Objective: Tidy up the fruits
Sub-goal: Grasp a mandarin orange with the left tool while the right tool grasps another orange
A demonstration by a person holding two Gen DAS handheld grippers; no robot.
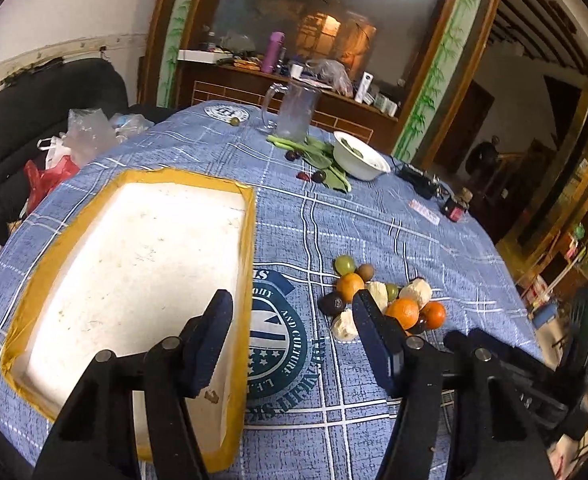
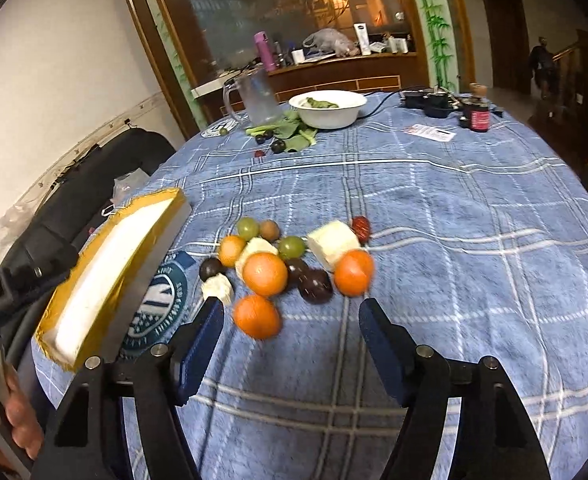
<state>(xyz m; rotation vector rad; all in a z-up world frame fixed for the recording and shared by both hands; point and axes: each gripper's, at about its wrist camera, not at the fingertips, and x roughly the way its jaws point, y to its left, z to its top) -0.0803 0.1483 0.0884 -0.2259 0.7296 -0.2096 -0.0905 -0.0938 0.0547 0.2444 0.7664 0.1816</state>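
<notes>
A pile of fruit lies on the blue checked tablecloth: oranges point(image 2: 264, 273), green grapes point(image 2: 291, 246), dark plums point(image 2: 314, 286), a red fruit point(image 2: 361, 227), a brown fruit point(image 2: 269, 230) and white chunks point(image 2: 333, 246). The pile also shows in the left wrist view point(image 1: 402, 312). A white foam tray with a yellow taped rim point(image 1: 249, 240) lies to its left, its inside bare; it also shows in the right wrist view point(image 2: 131, 248). My left gripper point(image 1: 291, 308) is open and empty, above the tray's right edge. My right gripper point(image 2: 291, 316) is open and empty, just in front of the nearest orange point(image 2: 256, 316).
At the far side stand a clear jug point(image 1: 294, 110), a white bowl point(image 1: 356, 160) with greens, loose leaves and dark fruits point(image 1: 318, 176). A small bottle point(image 2: 480, 114), cables and a card point(image 2: 430, 132) lie far right. A dark sofa with plastic bags point(image 1: 53, 160) is left.
</notes>
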